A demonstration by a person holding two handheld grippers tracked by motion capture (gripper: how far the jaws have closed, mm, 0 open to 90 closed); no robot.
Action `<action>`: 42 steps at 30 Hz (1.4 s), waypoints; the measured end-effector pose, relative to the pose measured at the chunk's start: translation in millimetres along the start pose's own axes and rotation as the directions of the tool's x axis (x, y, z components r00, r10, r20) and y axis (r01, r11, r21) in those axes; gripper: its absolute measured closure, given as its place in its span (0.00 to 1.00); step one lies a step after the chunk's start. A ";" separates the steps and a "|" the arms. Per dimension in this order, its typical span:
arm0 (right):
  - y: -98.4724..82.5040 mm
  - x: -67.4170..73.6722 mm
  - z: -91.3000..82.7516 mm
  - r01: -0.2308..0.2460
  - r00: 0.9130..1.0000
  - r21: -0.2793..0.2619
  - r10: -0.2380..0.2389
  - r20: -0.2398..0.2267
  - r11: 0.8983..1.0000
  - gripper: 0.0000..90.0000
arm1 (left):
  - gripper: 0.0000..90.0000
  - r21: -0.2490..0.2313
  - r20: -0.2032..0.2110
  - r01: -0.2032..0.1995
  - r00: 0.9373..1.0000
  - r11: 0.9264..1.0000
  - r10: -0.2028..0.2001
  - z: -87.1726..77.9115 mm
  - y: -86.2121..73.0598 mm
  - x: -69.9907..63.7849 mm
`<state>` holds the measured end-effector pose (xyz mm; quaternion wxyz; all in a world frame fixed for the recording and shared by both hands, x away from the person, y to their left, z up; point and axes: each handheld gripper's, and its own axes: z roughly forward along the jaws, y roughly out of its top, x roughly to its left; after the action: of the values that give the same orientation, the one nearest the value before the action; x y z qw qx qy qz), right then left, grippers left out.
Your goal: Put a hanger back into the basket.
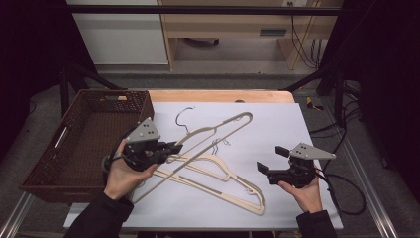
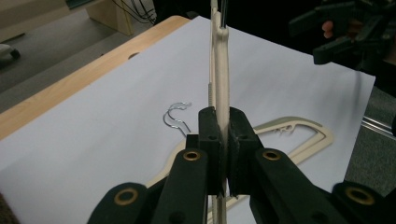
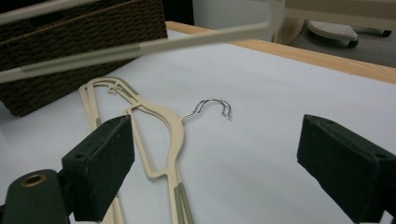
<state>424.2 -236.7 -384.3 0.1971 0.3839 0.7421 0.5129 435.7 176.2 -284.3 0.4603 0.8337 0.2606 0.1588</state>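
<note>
Two beige hangers are on the white sheet (image 1: 277, 124). My left gripper (image 1: 176, 148) is shut on the raised hanger (image 1: 218, 130), which slants up off the sheet. In the left gripper view the black pads (image 2: 212, 135) pinch its thin bar (image 2: 221, 70) edge-on. The other hanger (image 1: 218, 176) lies flat in front, its wire hook (image 3: 212, 106) pointing away from its neck. To the right of it my right gripper (image 1: 271, 159) is held open, and nothing is between its jaws (image 3: 217, 144). The flat hanger (image 3: 159, 135) lies beyond the jaws, and the raised hanger (image 3: 140, 46) crosses above.
A brown woven basket (image 1: 89, 134) stands at the table's left edge, beside the left hand. The wooden table edge (image 1: 223, 95) runs along the back of the sheet. Cables (image 1: 346, 188) trail off the right side. Bare sheet lies at the back right.
</note>
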 end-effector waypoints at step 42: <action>-6.8 -5.1 2.8 -0.013 0.998 0.027 0.012 0.060 1.000 0.09 | 0.96 -0.033 -0.280 0.135 0.950 0.990 -0.139 -115.1 -61.7 164.4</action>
<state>426.8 -240.1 -392.0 0.2108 0.4063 0.7404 0.4923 493.6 377.6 -272.2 0.4341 0.7794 0.3794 0.2451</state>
